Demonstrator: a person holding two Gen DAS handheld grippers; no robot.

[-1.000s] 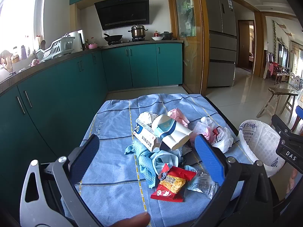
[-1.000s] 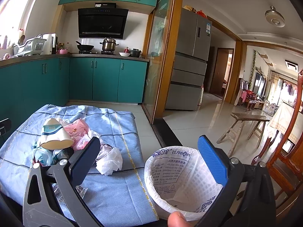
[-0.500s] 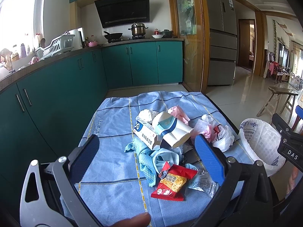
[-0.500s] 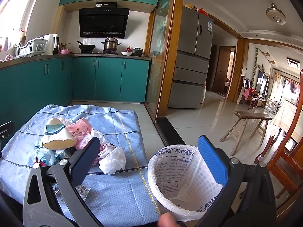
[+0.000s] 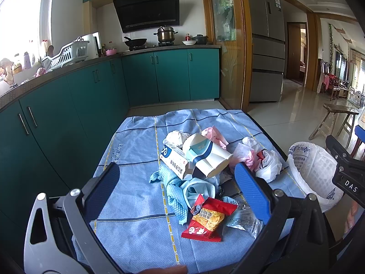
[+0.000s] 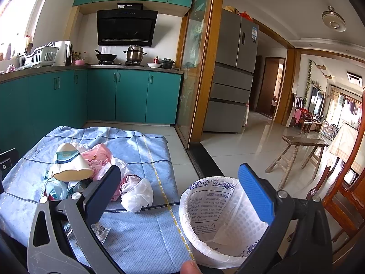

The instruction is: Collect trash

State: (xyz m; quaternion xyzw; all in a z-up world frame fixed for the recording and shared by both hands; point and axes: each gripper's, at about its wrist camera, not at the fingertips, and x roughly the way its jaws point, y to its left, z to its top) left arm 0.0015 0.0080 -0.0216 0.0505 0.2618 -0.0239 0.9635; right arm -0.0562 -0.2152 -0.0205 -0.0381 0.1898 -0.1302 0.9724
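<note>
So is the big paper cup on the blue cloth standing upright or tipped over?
Tipped over: the white-and-blue paper cup lies on its side atop the trash pile, open mouth facing sideways.

Bright daylight floods in from the blown-out window at left, the floor glares, and fisheye distortion bends and darkens the edges.

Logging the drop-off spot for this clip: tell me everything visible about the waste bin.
The waste bin is a round white basket with lattice walls, lined with a thin white plastic bag folded over its rim and printed with blue text. It stands upright beside the right edge of the blue cloth. No trash shows in the visible part inside. Neither claw touches it.
</note>
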